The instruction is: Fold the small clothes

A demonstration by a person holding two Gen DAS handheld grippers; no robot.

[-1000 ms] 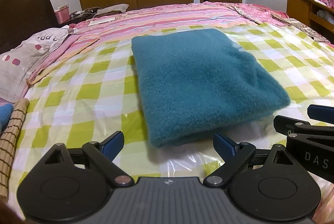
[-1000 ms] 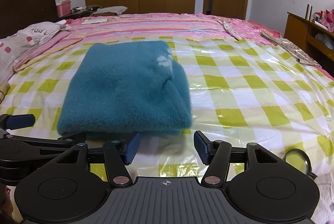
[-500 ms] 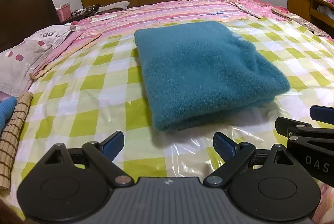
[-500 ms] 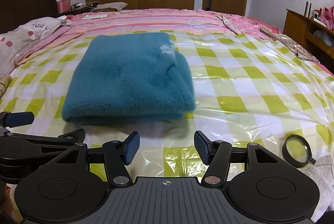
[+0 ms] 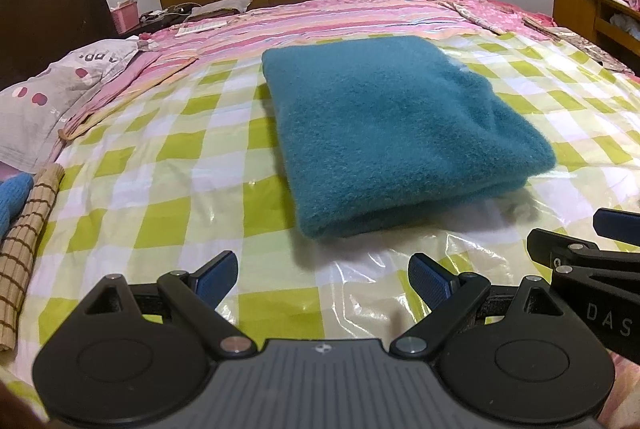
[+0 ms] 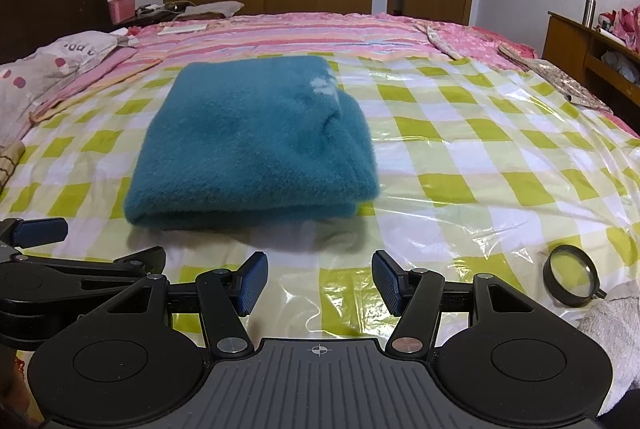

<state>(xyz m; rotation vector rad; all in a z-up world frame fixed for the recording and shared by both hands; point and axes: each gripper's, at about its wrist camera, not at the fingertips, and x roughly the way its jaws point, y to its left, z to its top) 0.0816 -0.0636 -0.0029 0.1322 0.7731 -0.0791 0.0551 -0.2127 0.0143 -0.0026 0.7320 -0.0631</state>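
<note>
My left tool (image 5: 322,279) is wide open, blue pads apart, nothing between them. My right tool (image 6: 316,283) is also open and holds nothing; the two sit side by side, low over the near edge of the bed (image 6: 480,133). Just ahead of both lies the teal fleece garment (image 5: 396,133), folded into a thick rectangle, flat on the clear plastic sheet (image 6: 460,213) over the yellow-green checked cover. No pad touches it. Small pale mark near its far right corner in the right view. A magnifying glass (image 6: 572,281) rests on the plastic to my right, well apart from the garment. Left side: a rolled bamboo mat (image 5: 28,241) and a spotted pillow (image 5: 52,97).
</note>
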